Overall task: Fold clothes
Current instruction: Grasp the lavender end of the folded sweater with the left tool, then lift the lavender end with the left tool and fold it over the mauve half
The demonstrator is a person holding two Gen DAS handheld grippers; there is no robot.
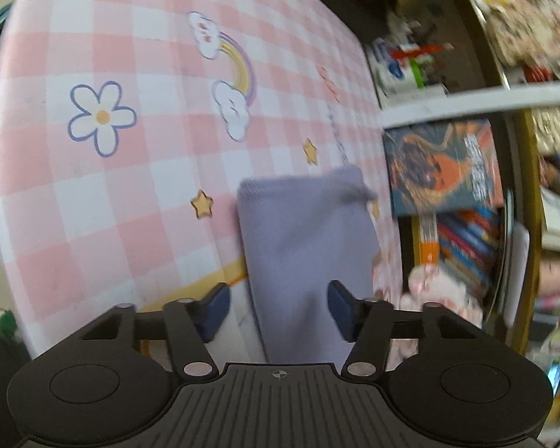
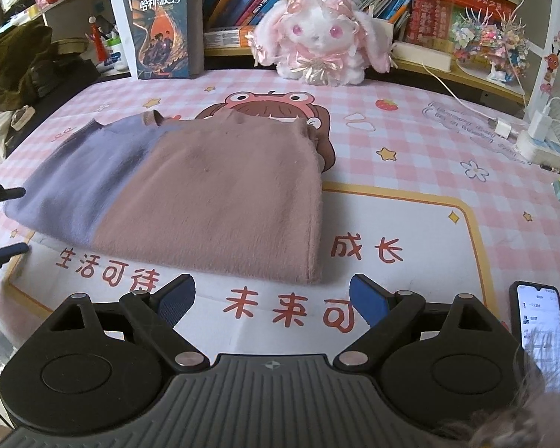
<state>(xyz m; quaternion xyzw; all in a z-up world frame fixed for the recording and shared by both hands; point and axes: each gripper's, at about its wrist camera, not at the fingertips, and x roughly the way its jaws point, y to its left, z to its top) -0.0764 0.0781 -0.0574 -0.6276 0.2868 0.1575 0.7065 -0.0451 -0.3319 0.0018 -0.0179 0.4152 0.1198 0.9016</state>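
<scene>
A folded fuzzy sweater (image 2: 212,194), dusty pink with a lavender part (image 2: 82,175) on its left, lies flat on the pink checked table mat (image 2: 410,171). My right gripper (image 2: 272,302) is open and empty, just in front of the sweater's near edge. My left gripper (image 1: 278,308) is open, with the lavender cloth (image 1: 302,239) lying between and beyond its blue pads, not pinched. The left gripper's fingertips (image 2: 7,194) also show at the left edge of the right wrist view, beside the lavender end.
A pink and white plush rabbit (image 2: 317,44) and an upright book (image 2: 164,26) stand at the back before a bookshelf. A phone (image 2: 541,332) lies at the front right. A white charger and cable (image 2: 504,127) lie at the far right.
</scene>
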